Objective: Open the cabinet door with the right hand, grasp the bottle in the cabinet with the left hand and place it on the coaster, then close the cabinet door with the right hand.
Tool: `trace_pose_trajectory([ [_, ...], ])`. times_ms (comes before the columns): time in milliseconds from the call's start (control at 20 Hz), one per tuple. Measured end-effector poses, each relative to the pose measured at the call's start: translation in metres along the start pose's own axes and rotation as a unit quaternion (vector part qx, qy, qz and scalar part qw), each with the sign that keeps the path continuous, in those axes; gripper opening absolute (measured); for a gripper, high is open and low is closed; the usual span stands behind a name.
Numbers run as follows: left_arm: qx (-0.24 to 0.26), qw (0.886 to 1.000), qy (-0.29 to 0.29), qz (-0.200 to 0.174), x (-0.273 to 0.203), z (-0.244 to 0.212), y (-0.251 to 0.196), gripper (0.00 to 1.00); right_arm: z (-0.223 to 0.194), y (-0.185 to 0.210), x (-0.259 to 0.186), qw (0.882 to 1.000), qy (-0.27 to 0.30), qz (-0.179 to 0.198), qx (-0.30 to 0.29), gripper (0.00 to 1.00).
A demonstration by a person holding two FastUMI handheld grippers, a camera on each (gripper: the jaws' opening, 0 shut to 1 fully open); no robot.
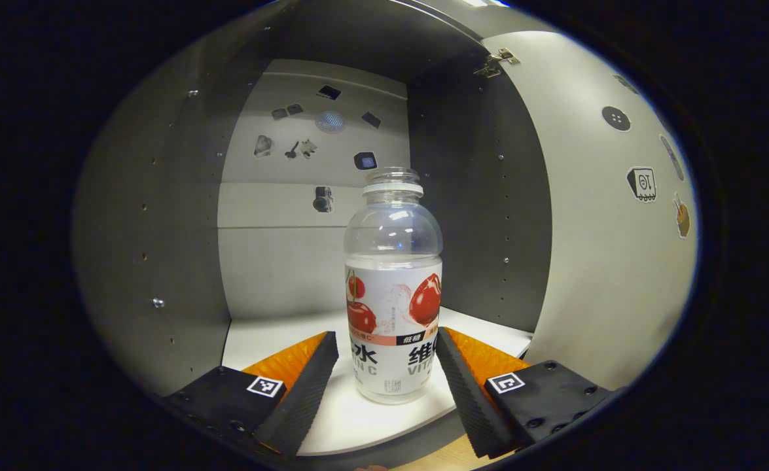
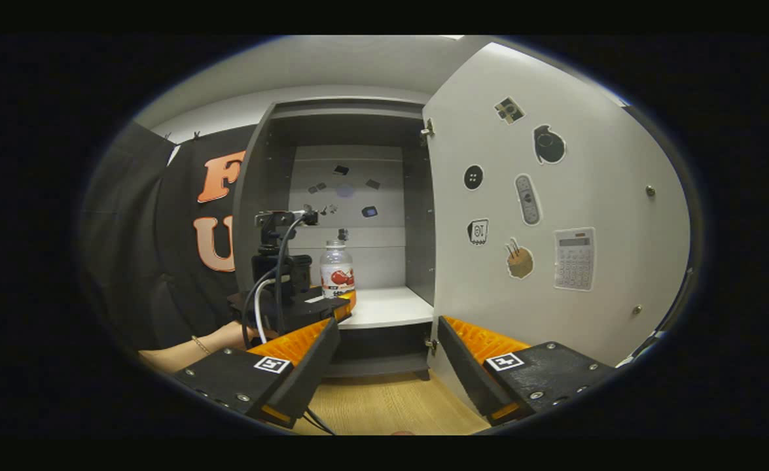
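**Clear plastic, no cap: square the fingers on the label band before squeezing**

Clear plastic with a white cherry-printed label, the vitamin drink bottle (image 1: 393,288) stands upright on the white cabinet shelf (image 1: 273,337), near its front edge, in the left gripper view. The left gripper (image 1: 387,366) is spread, its two ribbed black fingers (image 1: 305,386) flanking the lower label with a gap on each side; neither pad touches the bottle so far as I can tell. The bottle sits a little right of centre between them, so my judgement is that the gripper should slide a touch to its right and push slightly deeper before it squeezes, so both pads meet the label band together and do not nudge the bottle sideways. The neck is open and uncapped, and the body looks empty and light: a gentle, level squeeze and an upright lift are wise.

In the right gripper view, the cabinet door (image 2: 554,196) stands swung wide to the right, its inner face dotted with stickers. The right gripper (image 2: 387,356) hangs released and empty in front of the cabinet, above the wooden tabletop (image 2: 384,399). Farther off, the left gripper (image 2: 305,307) reaches onto the shelf beside the bottle (image 2: 337,268), held by a hand (image 2: 227,337). The right one should stay clear of the doorway.
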State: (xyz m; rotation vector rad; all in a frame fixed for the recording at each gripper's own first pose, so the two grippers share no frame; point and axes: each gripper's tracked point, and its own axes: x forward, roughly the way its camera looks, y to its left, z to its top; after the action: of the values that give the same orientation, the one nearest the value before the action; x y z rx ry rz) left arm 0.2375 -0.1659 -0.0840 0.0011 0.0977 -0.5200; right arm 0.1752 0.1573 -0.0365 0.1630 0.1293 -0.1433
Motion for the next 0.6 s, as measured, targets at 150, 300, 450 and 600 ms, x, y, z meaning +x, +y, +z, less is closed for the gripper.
trace_pose_trajectory([
  [150,0.007,1.0,-0.002,-0.004,0.008,0.0,-0.004,0.98,-0.001,0.0,0.003,1.0,0.001,-0.005,-0.003,0.93],
  [300,0.01,1.0,-0.006,-0.002,0.013,0.002,-0.006,0.92,-0.001,-0.003,0.003,1.0,0.002,-0.008,-0.002,0.93],
  [450,0.01,1.0,-0.006,0.0,0.013,0.002,-0.007,0.84,-0.003,-0.005,0.002,1.0,0.005,-0.006,0.004,0.93],
  [600,0.006,1.0,-0.014,0.008,0.007,0.003,-0.004,0.81,-0.005,-0.008,-0.001,1.0,0.01,0.001,0.008,0.93],
])
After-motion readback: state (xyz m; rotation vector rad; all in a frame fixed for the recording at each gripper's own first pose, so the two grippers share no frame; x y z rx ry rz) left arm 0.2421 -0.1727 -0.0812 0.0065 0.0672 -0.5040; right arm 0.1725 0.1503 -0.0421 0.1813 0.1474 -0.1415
